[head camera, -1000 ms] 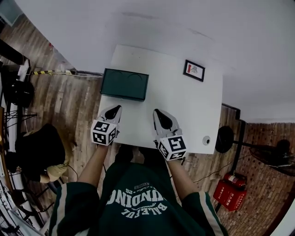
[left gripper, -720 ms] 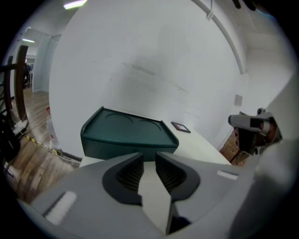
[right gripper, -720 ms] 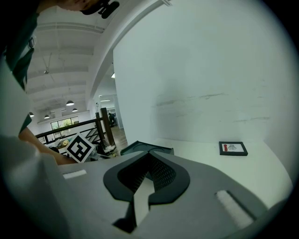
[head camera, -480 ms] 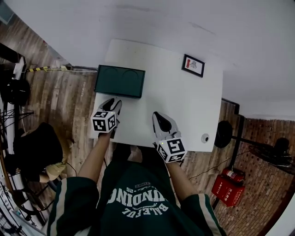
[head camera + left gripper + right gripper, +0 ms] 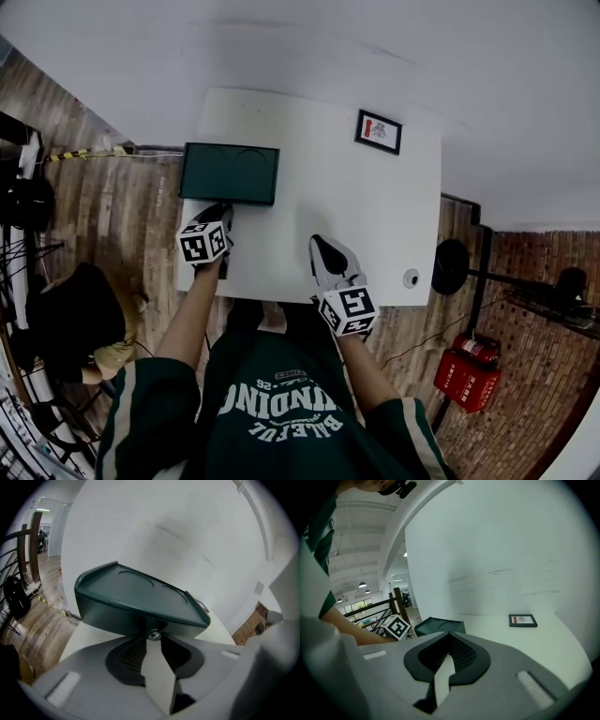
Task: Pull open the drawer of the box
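Edges of the drawer (image 5: 112,613) are too dark to make out in the left gripper view, and in the head view that face is hidden under the top of the box (image 5: 230,172). That box sits at the far left edge of the table (image 5: 375,216). At its front is the left gripper (image 5: 153,640), jaws apart after opening wide and just closing a touch. The small metal knob (image 5: 153,634) is between the tips, contact unclear. Over the table's near side hangs the right gripper (image 5: 448,638), tips together, holding nothing. Far right lies a picture frame (image 5: 379,131).
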Demonstrator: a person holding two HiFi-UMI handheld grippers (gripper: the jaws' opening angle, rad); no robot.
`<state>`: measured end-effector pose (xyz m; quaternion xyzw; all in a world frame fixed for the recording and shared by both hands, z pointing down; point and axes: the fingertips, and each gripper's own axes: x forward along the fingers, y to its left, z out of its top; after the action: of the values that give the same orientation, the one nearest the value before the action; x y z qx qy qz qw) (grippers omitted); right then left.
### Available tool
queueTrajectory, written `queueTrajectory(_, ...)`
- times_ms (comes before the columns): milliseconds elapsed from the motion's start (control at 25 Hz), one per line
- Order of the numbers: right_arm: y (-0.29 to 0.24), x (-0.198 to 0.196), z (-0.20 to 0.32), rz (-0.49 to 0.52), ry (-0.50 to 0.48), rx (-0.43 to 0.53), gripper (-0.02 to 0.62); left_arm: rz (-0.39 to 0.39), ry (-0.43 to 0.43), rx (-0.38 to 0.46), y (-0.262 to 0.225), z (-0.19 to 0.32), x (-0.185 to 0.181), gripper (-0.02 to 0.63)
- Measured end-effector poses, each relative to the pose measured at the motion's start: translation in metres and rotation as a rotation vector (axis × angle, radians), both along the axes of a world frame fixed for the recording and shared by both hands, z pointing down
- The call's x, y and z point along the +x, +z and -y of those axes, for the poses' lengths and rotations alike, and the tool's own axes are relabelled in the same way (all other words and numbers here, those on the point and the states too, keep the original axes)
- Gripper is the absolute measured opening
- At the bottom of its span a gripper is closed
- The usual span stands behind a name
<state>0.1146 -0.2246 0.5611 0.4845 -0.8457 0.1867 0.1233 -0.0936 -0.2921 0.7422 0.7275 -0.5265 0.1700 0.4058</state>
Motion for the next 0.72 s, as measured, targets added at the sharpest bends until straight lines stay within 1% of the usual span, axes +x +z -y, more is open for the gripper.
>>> queueTrajectory(120, 0.001, 0.001, -0.002, 0.001, 0.008, -0.002, 0.002, -0.010, 0.005, 0.000, 0.001, -0.002, 0.002, 0.132)
queueTrajectory(280, 0.003, -0.001, -0.007, 0.000, 0.010, -0.005, 0.002, -0.010, 0.007, 0.003, 0.001, -0.007, 0.002, 0.132)
queueTrajectory(480, 0.006, -0.002, -0.011, 0.004, 0.014, -0.010, 0.002, -0.009, 0.015, -0.003, 0.002, -0.027, 0.003, 0.132)
queueTrajectory(720, 0.006, -0.009, -0.018, 0.010, 0.010, -0.006, 0.002, -0.032, 0.000, -0.009, 0.003, -0.050, 0.000, 0.132)
